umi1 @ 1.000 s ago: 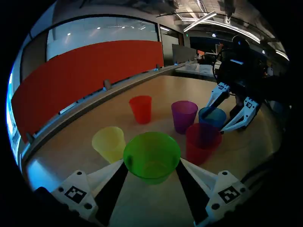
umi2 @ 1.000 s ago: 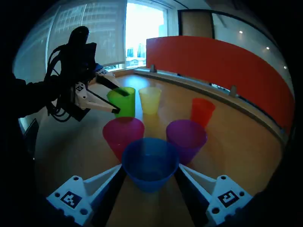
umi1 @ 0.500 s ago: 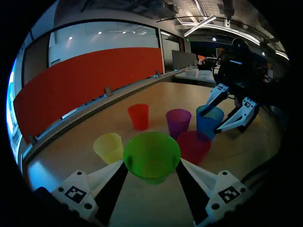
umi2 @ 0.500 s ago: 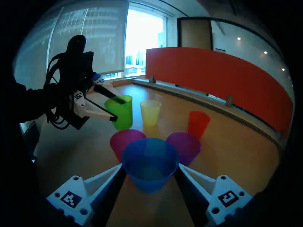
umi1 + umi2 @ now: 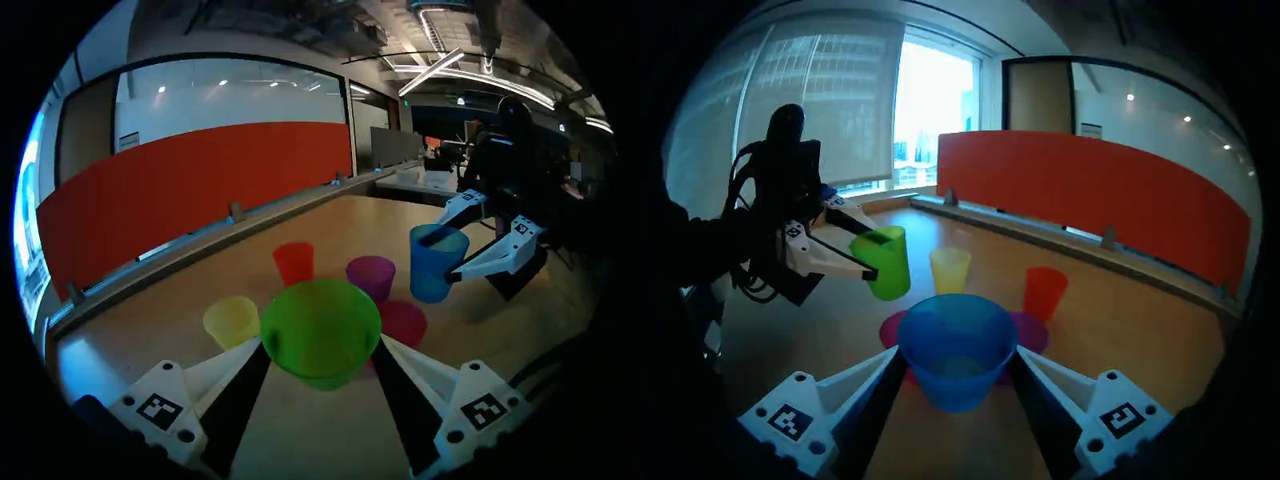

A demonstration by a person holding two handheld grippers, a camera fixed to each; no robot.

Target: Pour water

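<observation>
Two cups hang upright above the table, level so nothing spills: the left gripper clamps the green cup, the right gripper clamps the blue cup, perhaps holding water, green at its ten o'clock.

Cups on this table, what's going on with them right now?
A person is working two handheld grippers. The left gripper is shut on the green cup and the right gripper on the blue cup, both held up off the wooden table. The yellow cup, orange cup, purple cup and pink cup stand on the table. Neither held cup is tipped far enough to pour.
</observation>
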